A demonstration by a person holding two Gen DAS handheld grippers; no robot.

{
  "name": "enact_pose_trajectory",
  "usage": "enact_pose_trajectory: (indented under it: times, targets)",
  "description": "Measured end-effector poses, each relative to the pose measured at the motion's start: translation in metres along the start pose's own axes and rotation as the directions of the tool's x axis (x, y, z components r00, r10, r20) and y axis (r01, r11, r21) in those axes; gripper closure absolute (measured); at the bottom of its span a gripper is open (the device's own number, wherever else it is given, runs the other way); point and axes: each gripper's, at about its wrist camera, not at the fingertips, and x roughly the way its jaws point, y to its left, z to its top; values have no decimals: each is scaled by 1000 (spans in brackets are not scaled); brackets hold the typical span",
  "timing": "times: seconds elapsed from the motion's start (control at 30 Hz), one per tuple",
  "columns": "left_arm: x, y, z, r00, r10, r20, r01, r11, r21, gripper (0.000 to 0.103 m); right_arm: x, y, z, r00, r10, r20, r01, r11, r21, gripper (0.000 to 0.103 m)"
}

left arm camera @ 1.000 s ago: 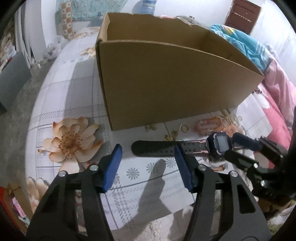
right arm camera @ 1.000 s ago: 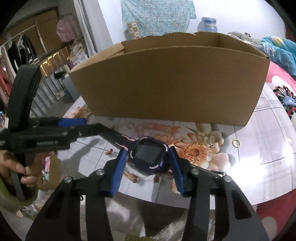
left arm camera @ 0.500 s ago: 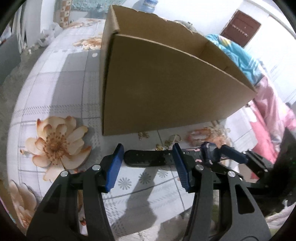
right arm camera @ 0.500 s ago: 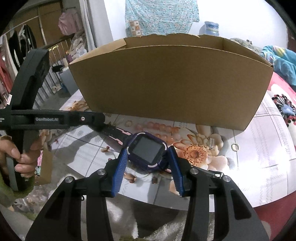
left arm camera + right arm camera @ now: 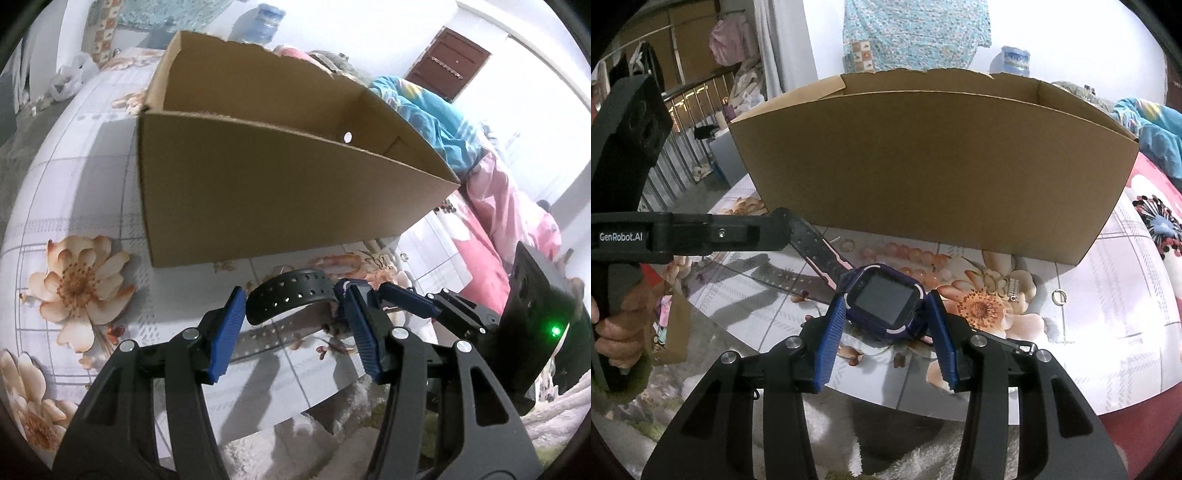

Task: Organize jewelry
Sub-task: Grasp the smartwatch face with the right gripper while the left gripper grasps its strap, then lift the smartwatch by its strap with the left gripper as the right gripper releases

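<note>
A purple smartwatch (image 5: 882, 302) hangs above the table with my right gripper (image 5: 886, 314) shut on its body. Its black perforated strap (image 5: 816, 251) runs up and left to my left gripper (image 5: 779, 230). In the left wrist view the strap (image 5: 291, 295) arches lengthwise between the blue pads of my left gripper (image 5: 291, 314). The jaws stand wide apart and the strap's free end lies by the left pad. My right gripper (image 5: 373, 290) shows at the right, where the watch body is hidden behind my finger.
An open cardboard box (image 5: 934, 166) stands just behind the watch on the floral table (image 5: 1108, 314). A pink bead bracelet (image 5: 905, 254), two rings (image 5: 847, 243) (image 5: 1059, 296) and a small spring clip (image 5: 1013, 286) lie before it. A hand (image 5: 617, 332) holds the left gripper.
The strap, straight a second ago, now bows upward between my left pads. My left gripper has tilted and risen a little. The right gripper keeps its hold in place.
</note>
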Motion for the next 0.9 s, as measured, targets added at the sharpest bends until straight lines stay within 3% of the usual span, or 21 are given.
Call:
enact_pose_trajectory:
  times: [0.17,0.23,0.37,0.47,0.67,0.9]
  targets:
    - [5,-6,4,1000,14,21,-15,1000,11,52,0,3,-1,1000,-16,4,16,1000,-25,58]
    - [6,-7,7,999,18,32,-18,1000,11,62,0,3,-2,1000,-18,6,18,999,-29,58]
    - [5,-9,7,999,-1,44,0,1000,21,74,-1,4,-3,1000,-17,11,17,999,-30,58]
    - [5,-15,5,998,24,58,-27,998,53,82,-2,2,-4,1000,-5,14,5,1000,-26,58]
    - [3,-31,-3,993,91,72,-101,985,139,83,-28,-17,-9,996,79,37,-81,996,47,58]
    - [5,-39,-8,989,124,77,-137,972,192,83,-49,-61,-29,997,82,8,-82,964,254,58]
